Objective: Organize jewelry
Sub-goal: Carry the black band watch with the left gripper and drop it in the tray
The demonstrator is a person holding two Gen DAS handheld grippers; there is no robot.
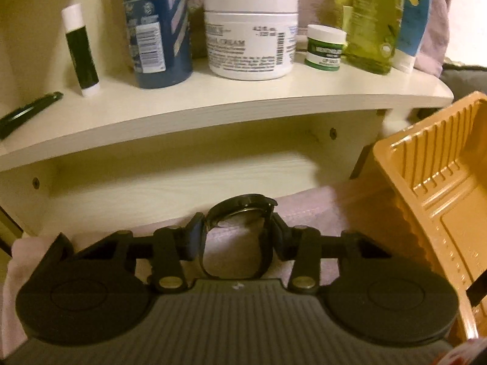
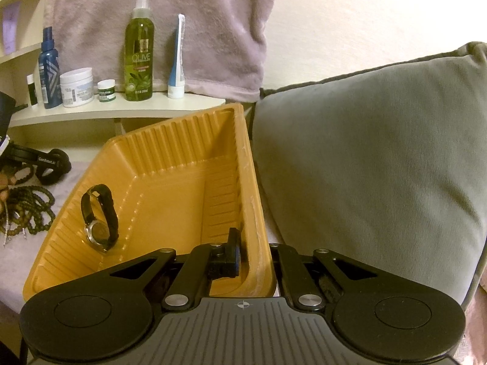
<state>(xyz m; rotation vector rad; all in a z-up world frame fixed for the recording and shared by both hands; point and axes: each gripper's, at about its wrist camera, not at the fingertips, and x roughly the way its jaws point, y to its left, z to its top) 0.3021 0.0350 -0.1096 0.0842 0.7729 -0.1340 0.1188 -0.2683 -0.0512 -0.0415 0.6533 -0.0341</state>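
Note:
A black wristwatch point(image 1: 243, 205) stands on edge between the fingers of my left gripper point(image 1: 237, 231), which is shut on its strap just above a pink towel point(image 1: 319, 210). To the right of it is the orange plastic tray point(image 1: 426, 182). In the right wrist view my right gripper point(image 2: 257, 258) is shut on the near right wall of the orange tray point(image 2: 170, 188), one finger inside and one outside. A second watch point(image 2: 99, 222) with a silver case and black strap lies in the tray's left part. Dark bead bracelets point(image 2: 27, 213) lie heaped on the towel left of the tray.
A cream shelf point(image 1: 213, 106) just beyond the left gripper carries a lip balm stick point(image 1: 80, 50), a blue bottle point(image 1: 158, 30), a white cream jar point(image 1: 251, 36), a small green jar point(image 1: 325, 47) and a green olive bottle point(image 2: 138, 51). A grey pillow point(image 2: 380, 152) fills the right.

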